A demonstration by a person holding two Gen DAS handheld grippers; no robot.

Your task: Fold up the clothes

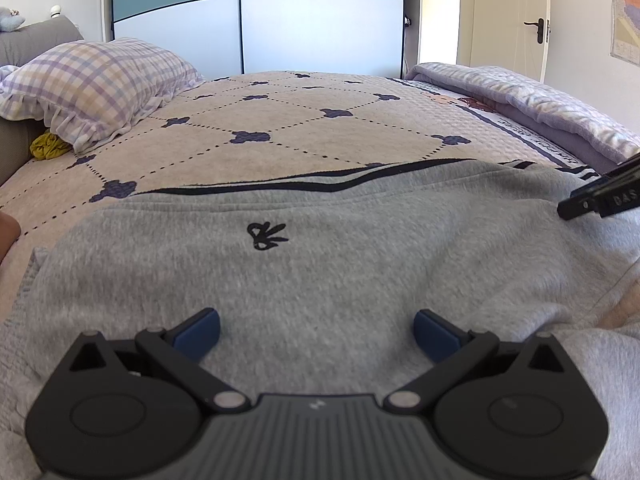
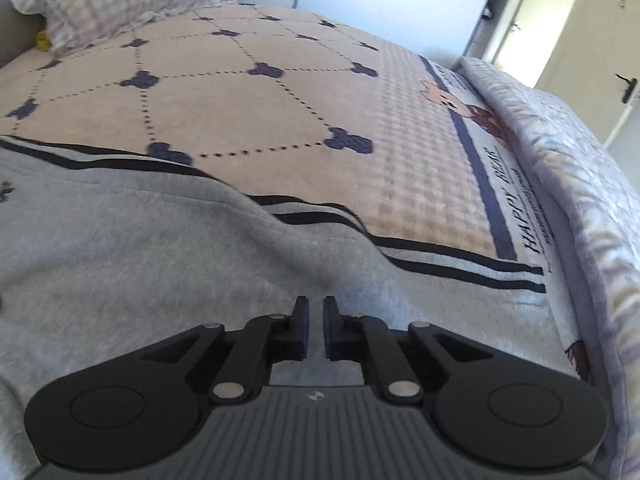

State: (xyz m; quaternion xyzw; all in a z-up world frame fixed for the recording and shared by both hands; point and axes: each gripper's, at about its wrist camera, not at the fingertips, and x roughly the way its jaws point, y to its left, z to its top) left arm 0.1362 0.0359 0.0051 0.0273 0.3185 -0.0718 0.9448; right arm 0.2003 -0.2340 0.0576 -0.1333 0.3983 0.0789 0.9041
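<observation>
A grey sweatshirt [image 1: 304,280] lies spread on the quilted bedspread [image 1: 304,136]. The left gripper [image 1: 316,332] hovers over it, blue pads wide apart, holding nothing. Only the right wrist view shows the right gripper [image 2: 316,330], jaws narrow with an empty slit, near the striped hem [image 2: 460,268]; bare bedspread lies beyond.

Your path ahead: bedspread [image 1: 304,128] lying bare beyond sweatshirt [image 1: 320,272], giving you open room. Pillow [image 1: 92,84] blocking far left corner. Rolled blanket [image 2: 568,168] walling off right edge. Your right gripper [image 1: 568,208] hanging low over sweatshirt's right side.
</observation>
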